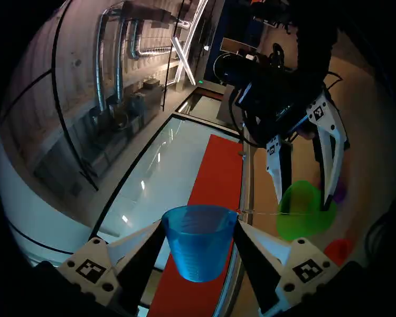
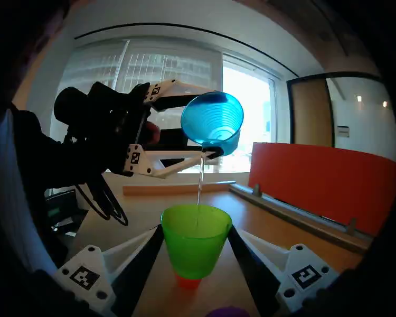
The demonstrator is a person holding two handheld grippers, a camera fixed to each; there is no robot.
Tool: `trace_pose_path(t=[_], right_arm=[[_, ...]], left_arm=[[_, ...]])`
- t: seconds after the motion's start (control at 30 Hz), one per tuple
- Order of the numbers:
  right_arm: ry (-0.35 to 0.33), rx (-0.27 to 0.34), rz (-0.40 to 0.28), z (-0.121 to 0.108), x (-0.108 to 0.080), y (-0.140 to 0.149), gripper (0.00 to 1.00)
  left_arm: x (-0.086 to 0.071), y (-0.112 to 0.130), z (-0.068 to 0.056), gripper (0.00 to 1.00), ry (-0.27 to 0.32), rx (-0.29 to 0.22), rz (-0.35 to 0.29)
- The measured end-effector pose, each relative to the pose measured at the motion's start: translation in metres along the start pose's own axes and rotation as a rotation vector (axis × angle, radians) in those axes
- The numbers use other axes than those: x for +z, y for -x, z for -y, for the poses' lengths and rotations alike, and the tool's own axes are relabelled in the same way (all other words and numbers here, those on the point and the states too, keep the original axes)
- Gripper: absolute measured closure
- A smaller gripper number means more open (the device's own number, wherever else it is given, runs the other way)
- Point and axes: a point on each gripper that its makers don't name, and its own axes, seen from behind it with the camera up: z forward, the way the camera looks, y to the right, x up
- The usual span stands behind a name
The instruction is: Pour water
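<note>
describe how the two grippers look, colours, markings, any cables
Both match. The left gripper and right gripper each have two white fingers with black inner faces, and a square black-and-white marker near each finger's base. In the right gripper view the left one's body is black and bulky, with black cables looping beneath. The sleeve behind it looks dark.

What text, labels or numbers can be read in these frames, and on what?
No legible words or numbers anywhere.
Square markers on the gripper fingers: black-and-white patterns, not text.
Small wall plate: too small to read.
Blue cup and green cup: no readable print.
</note>
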Motion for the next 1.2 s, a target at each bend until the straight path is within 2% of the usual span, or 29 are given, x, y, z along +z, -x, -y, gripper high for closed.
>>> trace_pose_path(t=[0.9, 1.2], right_arm=[[-0.013, -0.009, -0.003, 0.0048, 0.0001, -0.0051, 0.09], [-0.015, -0.008, -0.005, 0.0058, 0.0018, -0.0062, 0.09]], left_arm=[[0.0004, -0.0024, -0.0028, 0.13, 0.002, 0.029, -0.009], [-0.0017, -0.0024, -0.0009, 0.13, 0.007, 0.054, -0.005]])
